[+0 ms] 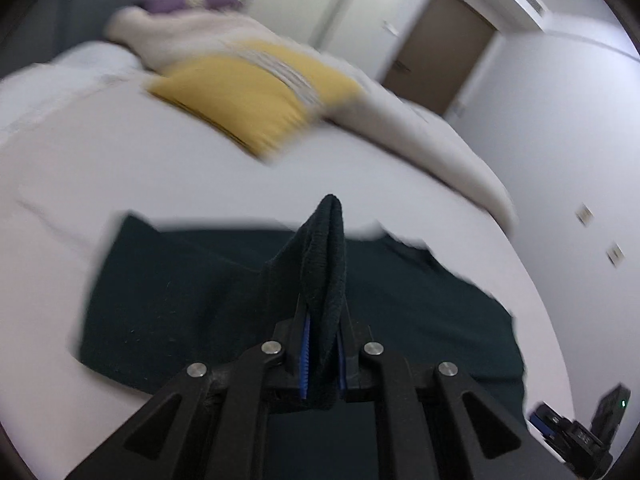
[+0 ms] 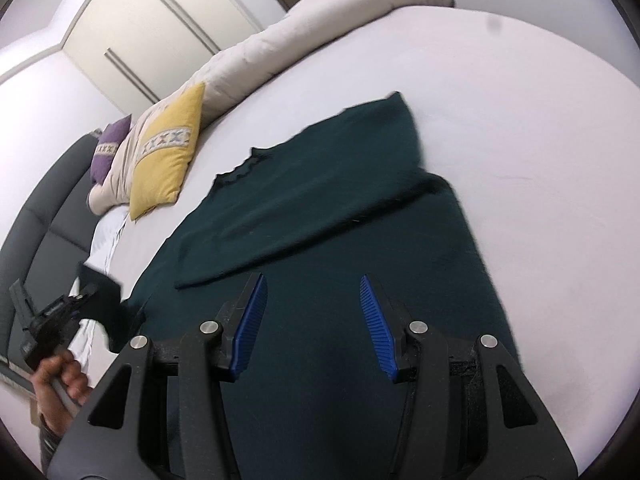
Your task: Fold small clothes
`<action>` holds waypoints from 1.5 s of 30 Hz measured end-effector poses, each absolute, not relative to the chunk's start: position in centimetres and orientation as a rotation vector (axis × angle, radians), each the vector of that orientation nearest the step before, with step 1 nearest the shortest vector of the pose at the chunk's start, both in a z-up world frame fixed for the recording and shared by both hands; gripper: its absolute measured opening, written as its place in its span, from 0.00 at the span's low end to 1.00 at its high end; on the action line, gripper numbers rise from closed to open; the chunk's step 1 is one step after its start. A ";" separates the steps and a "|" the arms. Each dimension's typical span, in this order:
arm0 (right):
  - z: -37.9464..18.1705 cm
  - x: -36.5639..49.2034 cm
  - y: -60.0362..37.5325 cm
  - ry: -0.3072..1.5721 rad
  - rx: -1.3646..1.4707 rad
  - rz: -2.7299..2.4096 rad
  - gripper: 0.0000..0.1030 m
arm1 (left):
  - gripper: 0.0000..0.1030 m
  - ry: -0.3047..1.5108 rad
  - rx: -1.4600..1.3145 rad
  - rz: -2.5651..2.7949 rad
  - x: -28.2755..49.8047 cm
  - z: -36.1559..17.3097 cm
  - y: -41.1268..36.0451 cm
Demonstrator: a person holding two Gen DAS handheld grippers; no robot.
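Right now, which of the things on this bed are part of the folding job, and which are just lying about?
In the job:
- dark green garment, one side folded over
- left gripper, shut on a bunch of that garment
- right gripper, open above it

Lying about:
- yellow cushion
- purple cushion
- beige duvet

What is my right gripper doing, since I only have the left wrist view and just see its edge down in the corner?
Observer: The right gripper is open, nothing between its blue pads, hovering over the dark green garment.
Operator: Is the garment folded at all?
Observer: Partly; one side lies folded over the body.
Operator: Where is my left gripper from there?
Observer: The left gripper is at the lower left, shut on a garment corner lifted off the white bed.
Operator: Anything beyond the yellow pillow?
Observer: A dark headboard runs behind the yellow pillow.
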State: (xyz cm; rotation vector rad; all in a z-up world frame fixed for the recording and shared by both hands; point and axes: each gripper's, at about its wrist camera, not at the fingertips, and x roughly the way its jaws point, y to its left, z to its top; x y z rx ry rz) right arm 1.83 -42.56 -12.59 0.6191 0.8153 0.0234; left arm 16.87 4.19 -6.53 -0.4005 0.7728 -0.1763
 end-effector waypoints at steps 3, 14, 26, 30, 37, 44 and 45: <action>-13.6 1.6 -43.3 0.842 0.625 0.014 0.45 | 0.13 0.834 -0.329 -0.258 17.3 -9.9 -2.3; -13.8 7.1 -36.0 0.893 0.534 0.176 0.70 | 0.79 0.769 -0.405 -0.281 12.9 -8.4 4.2; -17.0 16.2 -22.6 1.072 0.249 0.221 0.28 | 0.77 0.762 -0.497 -0.086 13.9 -9.9 15.9; -14.6 15.7 -23.5 1.021 0.238 0.245 0.08 | 0.77 0.764 -0.504 -0.050 15.4 -10.3 16.6; -7.7 15.9 -27.1 0.864 0.200 0.294 0.07 | 0.77 0.795 -0.483 -0.018 18.9 -10.7 16.8; -6.6 14.4 -26.1 0.804 0.064 0.299 0.06 | 0.77 0.865 -0.452 -0.002 21.1 -12.4 15.5; -6.3 14.0 -26.5 0.795 0.085 0.294 0.06 | 0.77 0.868 -0.442 -0.005 21.4 -12.5 15.3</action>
